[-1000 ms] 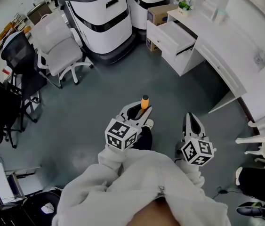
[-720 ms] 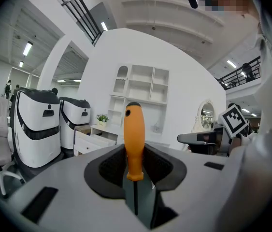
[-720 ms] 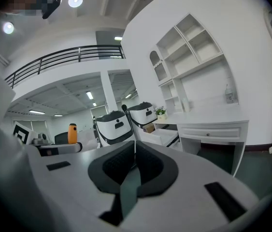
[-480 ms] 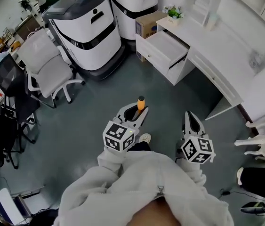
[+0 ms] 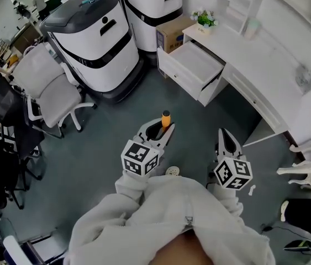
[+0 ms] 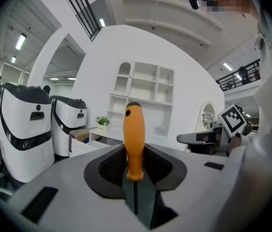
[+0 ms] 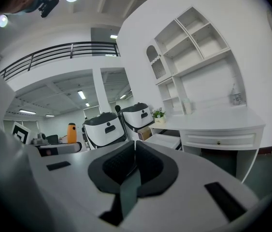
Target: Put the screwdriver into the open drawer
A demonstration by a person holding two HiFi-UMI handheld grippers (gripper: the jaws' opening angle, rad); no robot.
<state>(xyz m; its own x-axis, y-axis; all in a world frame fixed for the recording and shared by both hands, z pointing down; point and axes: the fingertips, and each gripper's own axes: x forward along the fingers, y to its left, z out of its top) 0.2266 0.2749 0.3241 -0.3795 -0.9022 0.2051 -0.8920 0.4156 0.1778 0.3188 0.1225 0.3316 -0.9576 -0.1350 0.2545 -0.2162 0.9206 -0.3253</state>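
A grey office floor (image 5: 105, 164) seen from above, with a white desk (image 5: 265, 65) along the right side, its open drawer (image 5: 199, 65) pulled out beside a cardboard box (image 5: 172, 35) and two large white-and-black machines (image 5: 89, 43). The person's left gripper (image 5: 163, 131) has its jaws clamped partway closed on the screwdriver (image 5: 166, 118), whose orange handle stands upright above them, well apart from the drawer. Beside it, the right gripper (image 5: 226, 134) has its jaws pressed together with nothing between them.
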